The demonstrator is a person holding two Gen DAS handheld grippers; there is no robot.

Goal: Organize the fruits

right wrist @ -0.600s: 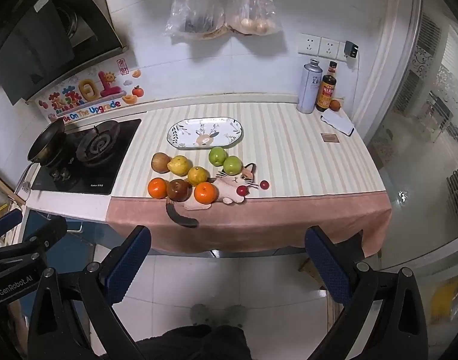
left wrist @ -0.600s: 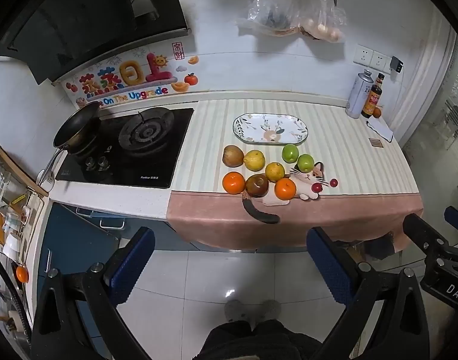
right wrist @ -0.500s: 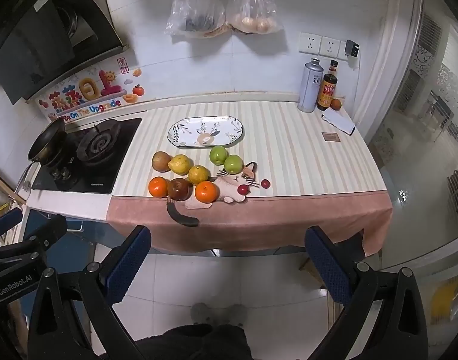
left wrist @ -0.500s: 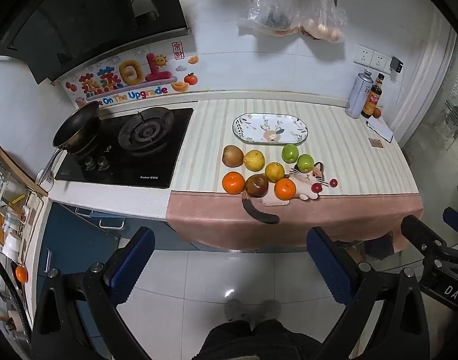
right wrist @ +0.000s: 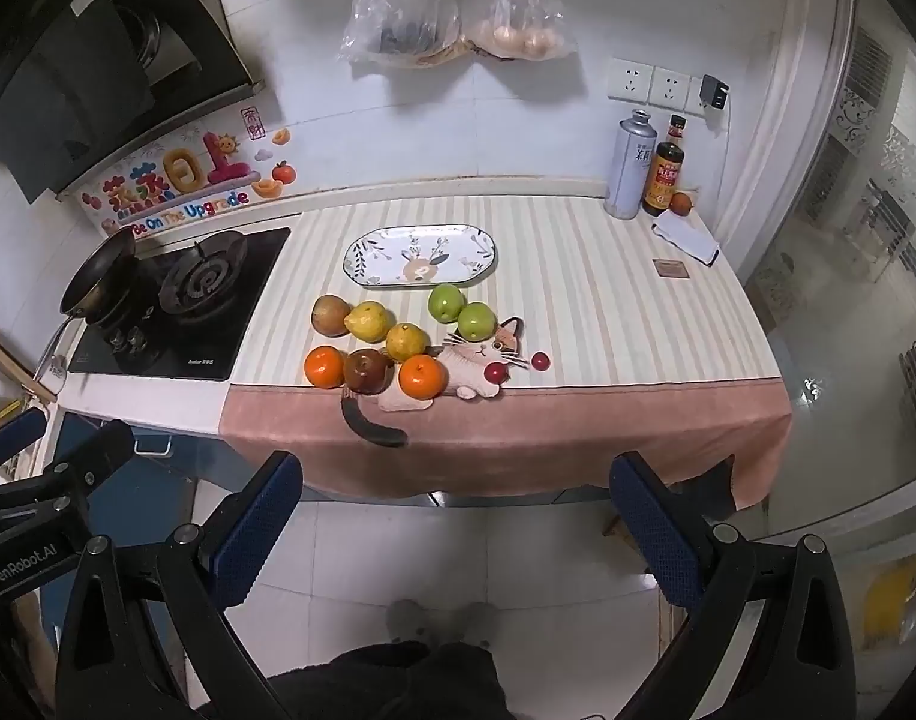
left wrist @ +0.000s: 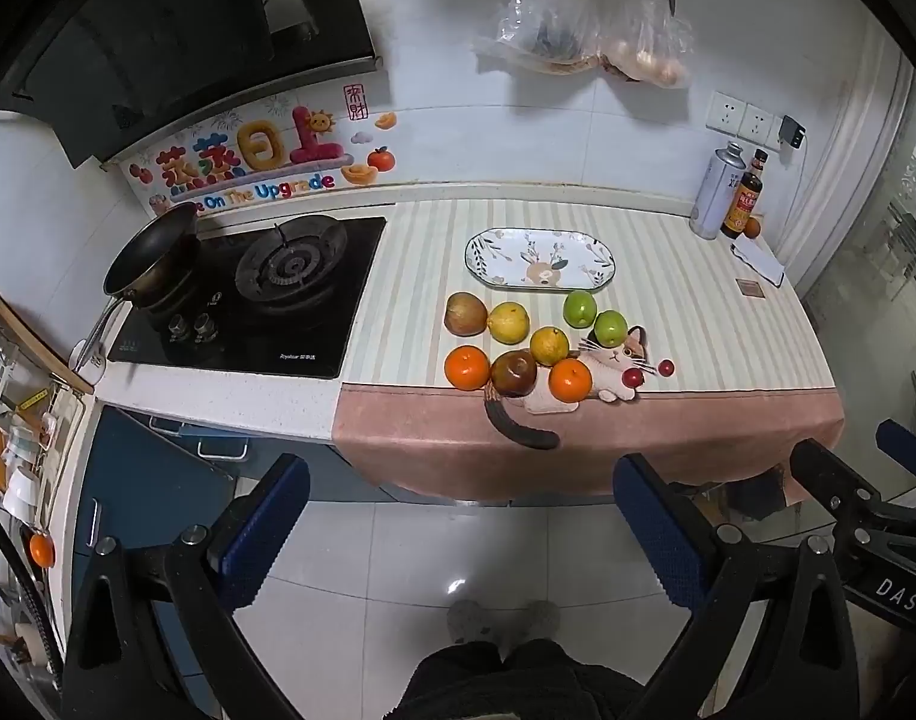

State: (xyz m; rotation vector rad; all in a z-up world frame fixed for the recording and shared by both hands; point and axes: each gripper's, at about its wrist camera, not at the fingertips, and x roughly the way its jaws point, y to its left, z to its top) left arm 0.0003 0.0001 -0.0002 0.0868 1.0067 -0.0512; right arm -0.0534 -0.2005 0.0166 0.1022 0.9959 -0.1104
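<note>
Several fruits lie clustered on the striped counter: two oranges (left wrist: 466,367) (left wrist: 570,380), a dark red apple (left wrist: 513,372), two yellow pears (left wrist: 508,322), a brown pear (left wrist: 465,314), two green apples (left wrist: 579,308) (right wrist: 476,321) and two small red cherries (right wrist: 540,361). Behind them sits an empty oval patterned plate (left wrist: 539,258) (right wrist: 420,255). Some fruits rest on a cat-shaped mat (right wrist: 478,363). My left gripper (left wrist: 458,531) and right gripper (right wrist: 455,525) both hang open over the floor, well short of the counter, with nothing between their fingers.
A gas hob (left wrist: 260,294) with a black pan (left wrist: 152,255) is to the left. A metal can (right wrist: 630,165), a sauce bottle (right wrist: 666,171) and a small orange stand at the back right. Plastic bags (right wrist: 452,18) hang on the wall. A person's feet (left wrist: 502,621) are on the tiled floor.
</note>
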